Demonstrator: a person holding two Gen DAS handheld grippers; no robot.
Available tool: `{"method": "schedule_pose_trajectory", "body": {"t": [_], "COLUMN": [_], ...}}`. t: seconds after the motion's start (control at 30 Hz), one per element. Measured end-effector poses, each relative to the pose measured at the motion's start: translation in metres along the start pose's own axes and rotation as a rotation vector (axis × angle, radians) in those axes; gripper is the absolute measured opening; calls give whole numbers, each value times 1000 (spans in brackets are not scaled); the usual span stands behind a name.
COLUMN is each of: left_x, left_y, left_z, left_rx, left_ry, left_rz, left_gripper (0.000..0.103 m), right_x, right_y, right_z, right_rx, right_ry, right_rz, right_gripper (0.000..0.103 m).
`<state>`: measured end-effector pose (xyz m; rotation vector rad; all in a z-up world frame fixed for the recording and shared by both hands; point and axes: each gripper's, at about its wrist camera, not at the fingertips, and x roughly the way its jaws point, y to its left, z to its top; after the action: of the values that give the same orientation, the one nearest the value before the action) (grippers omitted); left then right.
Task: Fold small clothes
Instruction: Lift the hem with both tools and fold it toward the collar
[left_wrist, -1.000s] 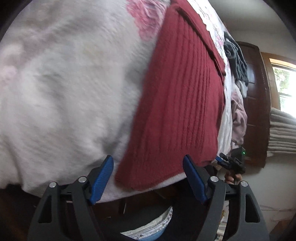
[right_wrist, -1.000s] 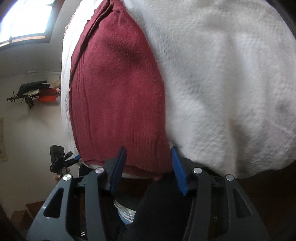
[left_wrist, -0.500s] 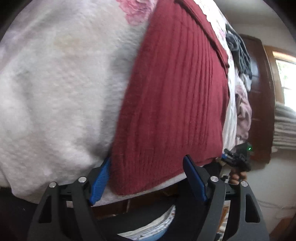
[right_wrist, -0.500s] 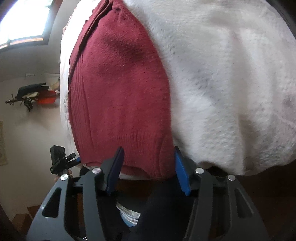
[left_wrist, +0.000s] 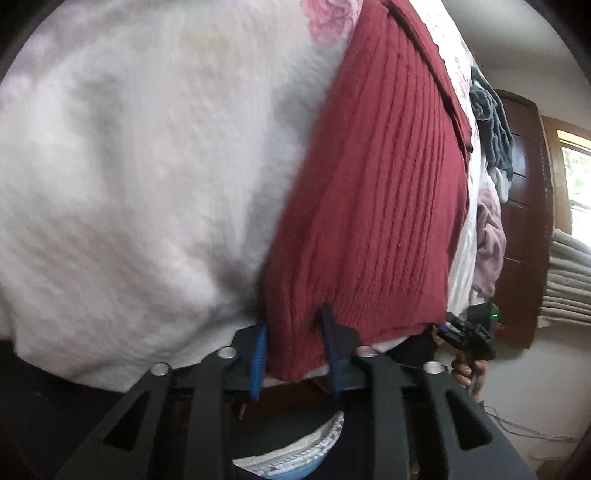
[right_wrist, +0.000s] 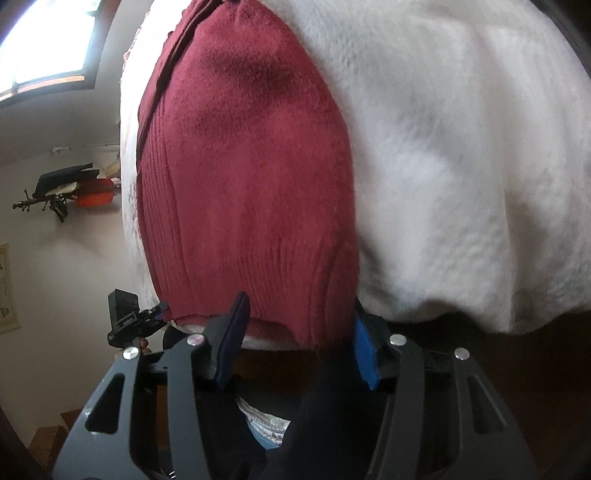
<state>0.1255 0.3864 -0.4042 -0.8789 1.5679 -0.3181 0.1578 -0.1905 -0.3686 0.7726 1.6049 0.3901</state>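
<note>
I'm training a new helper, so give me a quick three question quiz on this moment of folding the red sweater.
1. True or false: the red sweater lies on a white blanket.
2. Which part of the sweater does the left gripper pinch: A the collar, B the near hem corner?
3. What colour are the right gripper pads?

Key: 1 true. 2 B. 3 blue.

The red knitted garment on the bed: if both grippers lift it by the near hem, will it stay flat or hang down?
The red knitted garment will probably sag between the left gripper and the right gripper, since it already follows the white blanket and bunches at the pinched hem. Its ribbed, fuzzy knit seems unlikely to slip. It looks light.
</note>
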Motion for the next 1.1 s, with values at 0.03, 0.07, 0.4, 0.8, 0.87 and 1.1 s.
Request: {"method": "schedule_pose_trajectory", "body": {"t": [0.03, 0.07, 0.4, 0.8, 0.87, 1.1], "left_x": [1, 1, -6, -59, -68, -89], "left_y": [0, 0, -1, -44, -49, -69], "left_z": [0, -1, -13, -36, -35, -24], "left_rx": [-11, -27, -111, -36, -27, -6], "left_ry": [-7, -17, -57, -192, -207, -230], "left_rz": [-22, -41, -31, -203, -229, -286], "left_gripper": [50, 53, 6, 5, 5, 5], "right_x": [2, 3, -21, -57, -66, -87], "right_y": [0, 0, 11, 32, 36, 62], "right_z": [-2, -3, -21, -38, -37, -28], "right_rx": [3, 3, -18, -26, -27, -51], "right_ry": [1, 0, -107, -229, -247, -292], "right_rz": [-4, -8, 27, 174, 205, 264], "right_gripper": [52, 51, 4, 4, 4, 4]}}
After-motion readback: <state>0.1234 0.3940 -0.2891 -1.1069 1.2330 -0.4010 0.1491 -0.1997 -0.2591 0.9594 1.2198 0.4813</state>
